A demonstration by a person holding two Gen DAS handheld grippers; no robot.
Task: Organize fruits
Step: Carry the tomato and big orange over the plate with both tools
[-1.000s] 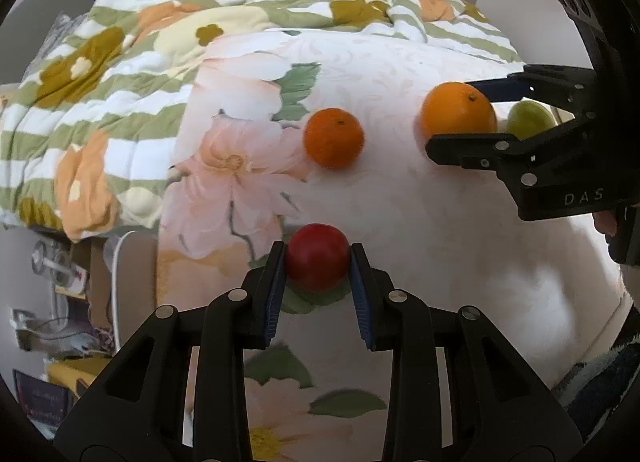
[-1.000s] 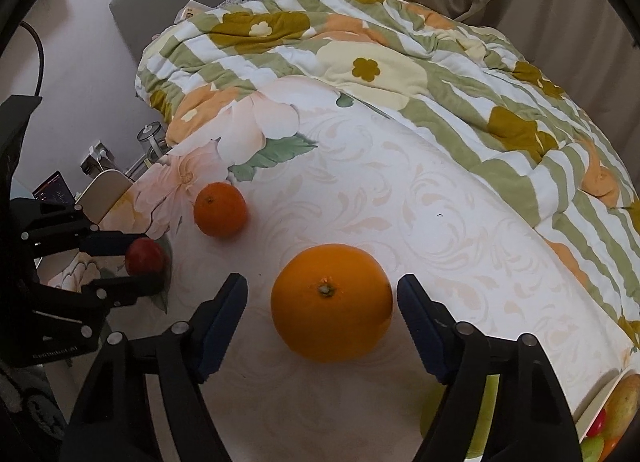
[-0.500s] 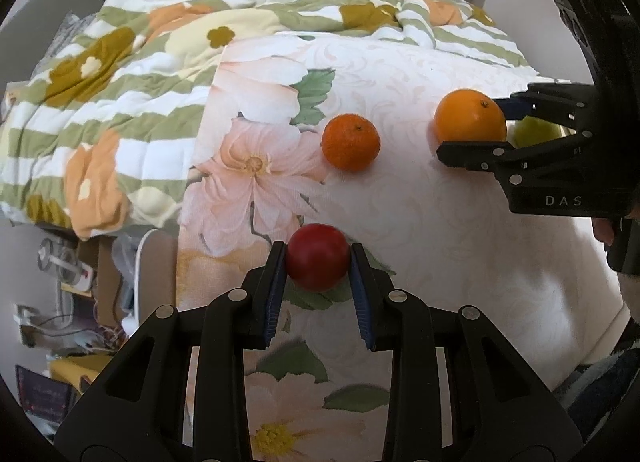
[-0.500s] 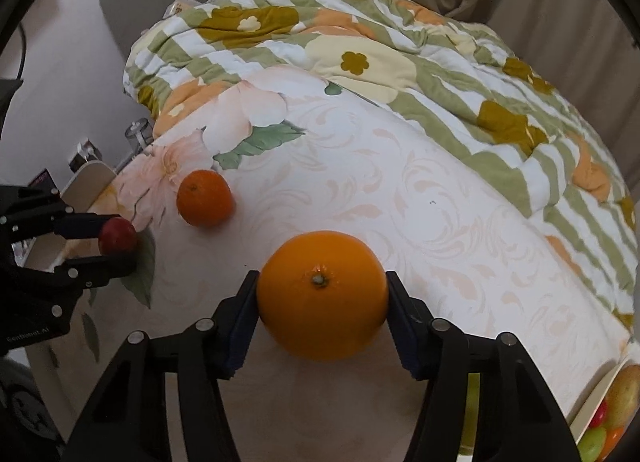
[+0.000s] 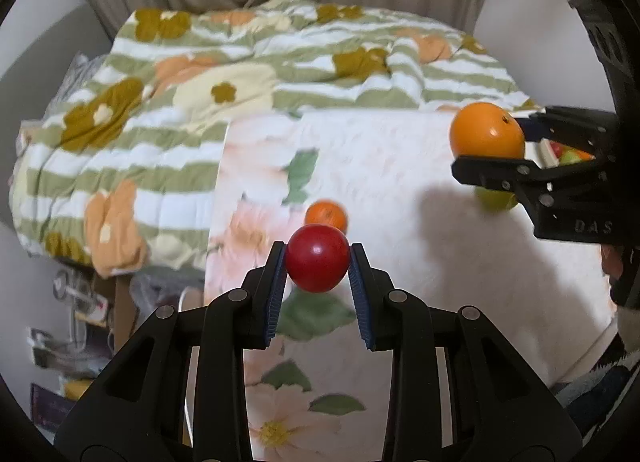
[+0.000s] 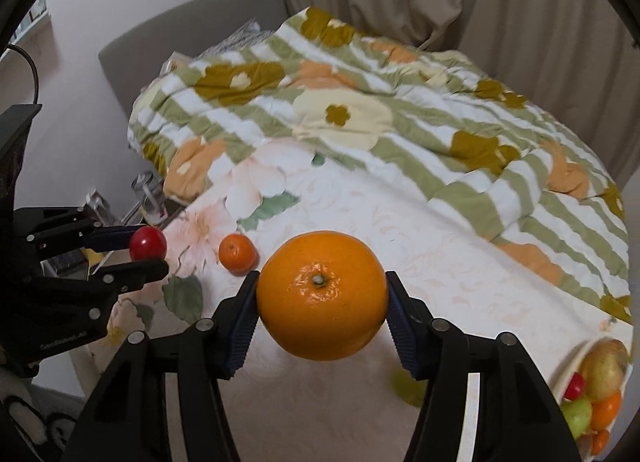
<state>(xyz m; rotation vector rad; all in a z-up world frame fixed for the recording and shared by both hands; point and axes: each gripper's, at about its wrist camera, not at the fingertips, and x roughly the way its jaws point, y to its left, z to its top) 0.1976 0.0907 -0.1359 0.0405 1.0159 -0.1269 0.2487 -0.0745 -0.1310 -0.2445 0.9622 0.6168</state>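
Both fruits are now hanging clear of the bed, where a second ago they were still sitting on the floral sheet: the left tool is carrying the small red fruit pinched tight between its blue pads, and the right tool, whose jaws have just been closing in, is now clamping the big orange on both sides and raising it too. To my eye this means the pick-up step is done for both at once, and what is coming next is probably the carry over to the fruit dish at the near right edge of the bed, where apples and other pieces are already piling up. The orange is sitting with its stem button turned toward the right tool's camera and slightly up; it is nearly round, so there is little long axis to speak of, and the pads are gripping across its widest part. The red fruit is round as well, with no stem that I can make out. A small mandarin is staying behind on the sheet between the two tools, and a green fruit is lying blurred below the orange, close to the dish, both still waiting their turn.
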